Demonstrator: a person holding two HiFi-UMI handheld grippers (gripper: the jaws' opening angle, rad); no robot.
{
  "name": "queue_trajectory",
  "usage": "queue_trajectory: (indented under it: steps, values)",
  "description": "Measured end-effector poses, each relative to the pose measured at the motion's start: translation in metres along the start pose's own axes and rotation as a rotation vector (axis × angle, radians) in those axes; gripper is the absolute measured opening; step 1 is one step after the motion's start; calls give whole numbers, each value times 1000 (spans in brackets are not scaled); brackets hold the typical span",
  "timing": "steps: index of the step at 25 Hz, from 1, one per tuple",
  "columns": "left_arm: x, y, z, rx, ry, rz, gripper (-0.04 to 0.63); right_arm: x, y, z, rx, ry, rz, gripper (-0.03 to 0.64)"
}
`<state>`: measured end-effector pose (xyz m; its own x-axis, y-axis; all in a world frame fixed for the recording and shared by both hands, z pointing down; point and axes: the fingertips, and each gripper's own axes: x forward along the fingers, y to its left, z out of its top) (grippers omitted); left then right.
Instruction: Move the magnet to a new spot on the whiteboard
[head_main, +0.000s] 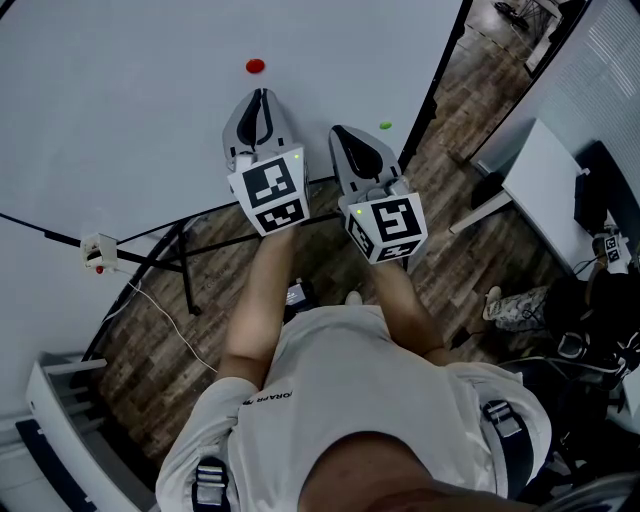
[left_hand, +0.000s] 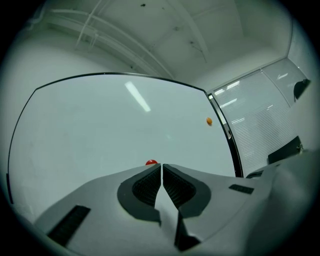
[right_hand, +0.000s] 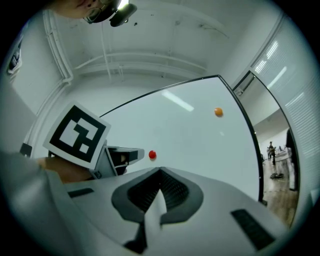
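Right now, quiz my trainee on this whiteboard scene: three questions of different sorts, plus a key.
1. How many magnets sit on the whiteboard?
2. Which tongs are nearer the red magnet? A: left tongs. B: right tongs.
3. True or false: the left tongs grip the red magnet.
Key:
1. Two: the red magnet and a second magnet near the whiteboard's right edge.
2. A.
3. False: the left tongs and the right tongs are shut and empty. The red magnet sits on the whiteboard past the tips.
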<state>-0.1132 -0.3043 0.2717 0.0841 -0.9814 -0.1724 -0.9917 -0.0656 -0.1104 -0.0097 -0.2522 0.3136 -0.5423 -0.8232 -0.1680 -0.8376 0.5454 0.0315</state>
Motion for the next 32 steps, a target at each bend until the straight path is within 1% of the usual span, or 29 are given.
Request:
queue_trajectory:
  steps: [3,22,32]
  values:
    - [-4,0,-1,-3,-4,-7,5,0,0,-1,1,-1,-2,3]
    - [-28,-2,-12,-54,10,-32,3,2,2,5,2,-18,-4,3]
    - [-40,-2,-14,-62,9,-36,3,4,5,-2,3,8,-1,3]
